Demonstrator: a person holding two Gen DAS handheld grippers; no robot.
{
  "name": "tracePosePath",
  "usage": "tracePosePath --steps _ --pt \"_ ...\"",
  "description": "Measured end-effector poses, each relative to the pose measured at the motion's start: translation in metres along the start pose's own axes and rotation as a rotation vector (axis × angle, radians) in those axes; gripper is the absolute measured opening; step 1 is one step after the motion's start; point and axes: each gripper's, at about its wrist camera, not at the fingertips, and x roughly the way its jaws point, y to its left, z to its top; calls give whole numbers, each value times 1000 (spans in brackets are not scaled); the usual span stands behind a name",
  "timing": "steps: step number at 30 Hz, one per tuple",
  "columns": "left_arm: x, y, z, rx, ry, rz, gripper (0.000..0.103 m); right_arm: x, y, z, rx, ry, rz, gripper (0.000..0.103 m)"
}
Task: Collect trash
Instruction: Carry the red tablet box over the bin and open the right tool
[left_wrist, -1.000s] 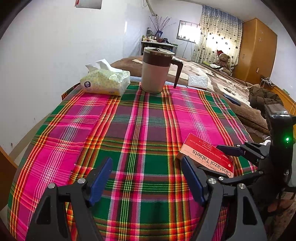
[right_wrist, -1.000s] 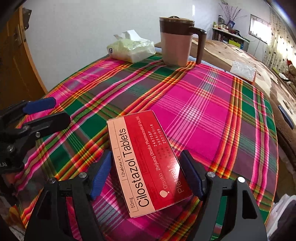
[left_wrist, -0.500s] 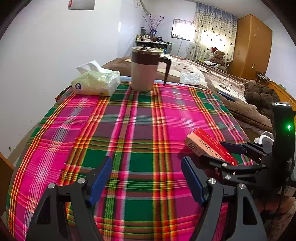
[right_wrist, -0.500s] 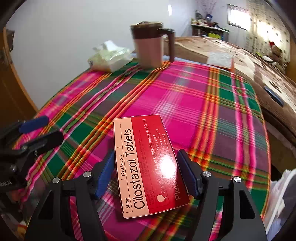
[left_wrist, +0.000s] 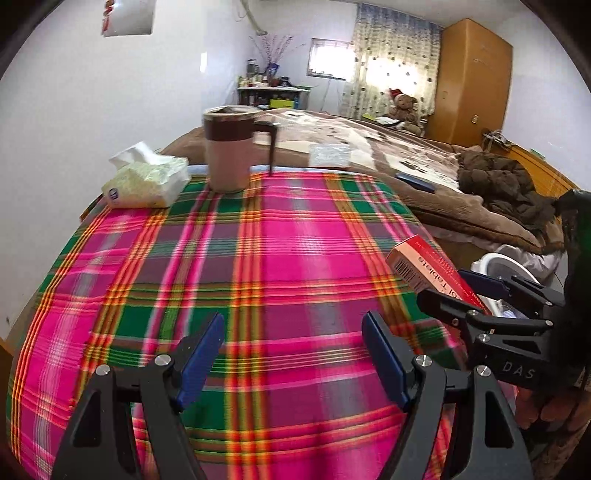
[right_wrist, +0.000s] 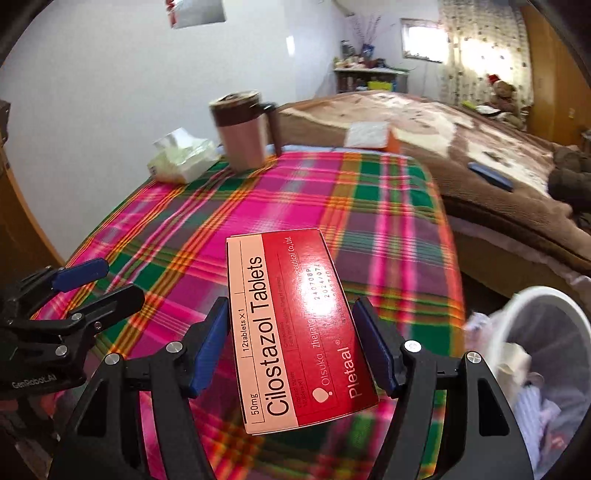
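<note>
A red and pink tablet box (right_wrist: 295, 325) marked "Cilostazol Tablets" hangs above the plaid tablecloth (right_wrist: 280, 206), clear of it. My right gripper (right_wrist: 291, 332) is shut on it, with a blue pad pressed against each long side. From the left wrist view the same box (left_wrist: 417, 262) sticks up out of the right gripper (left_wrist: 448, 286) at the table's right edge. My left gripper (left_wrist: 293, 332) is open over the cloth with nothing between its fingers. A white bin (right_wrist: 546, 295) lined with plastic and holding crumpled paper stands to the right, below the table.
A brown and beige mug (left_wrist: 229, 155) and a soft tissue pack (left_wrist: 147, 181) stand at the table's far edge. A bed with a brown blanket (left_wrist: 424, 166) lies behind and to the right. The white wall is to the left.
The right gripper closed on the tablet box, lifted it off the cloth and carried it right, so the bin came into its view. The left gripper drifted sideways, still open.
</note>
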Motion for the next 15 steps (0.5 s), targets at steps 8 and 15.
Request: tracePosePath --steps 8,15 --pt "-3 -52 7 81 -23 -69 78 -34 -40 -13 92 -44 -97 69" --pt "-1 -109 11 163 -32 -158 78 -68 -81 -29 185 -79 -211 69"
